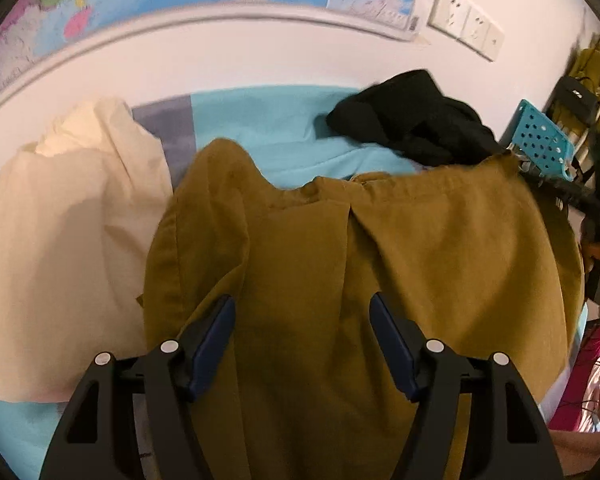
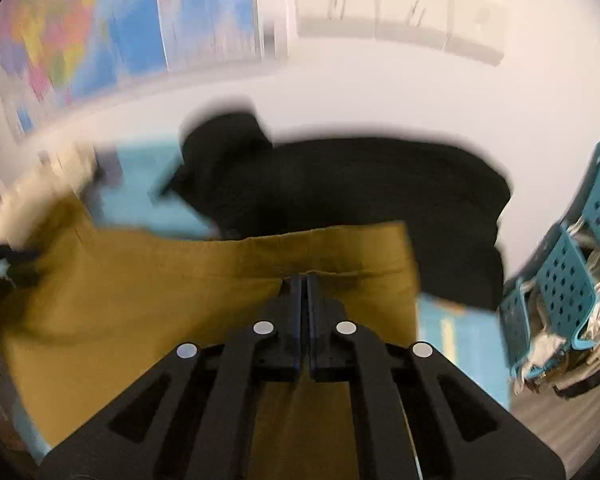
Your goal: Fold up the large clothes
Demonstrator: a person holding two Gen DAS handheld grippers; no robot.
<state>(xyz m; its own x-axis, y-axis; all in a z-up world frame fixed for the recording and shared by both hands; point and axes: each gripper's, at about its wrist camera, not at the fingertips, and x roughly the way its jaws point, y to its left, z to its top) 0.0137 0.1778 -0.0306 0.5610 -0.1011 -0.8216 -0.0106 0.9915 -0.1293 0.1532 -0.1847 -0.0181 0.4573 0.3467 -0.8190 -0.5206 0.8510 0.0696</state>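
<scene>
Right tongs pinched on the mustard garment

The right tongs [image 2: 305,280] have their jaws pressed together on a fold just below the top hem of the mustard-brown garment [image 2: 140,292], which spreads leftward across the turquoise bed sheet [image 2: 460,344]. Beyond the hem lies a heap of black clothing [image 2: 340,188], partly on the sheet and against the white wall [image 2: 380,92]. A cream cloth [image 2: 40,192] sits at far left, blurred. A teal perforated basket [image 2: 568,280] stands at right beside the bed. A coloured map [image 2: 100,28] hangs on the wall.
</scene>
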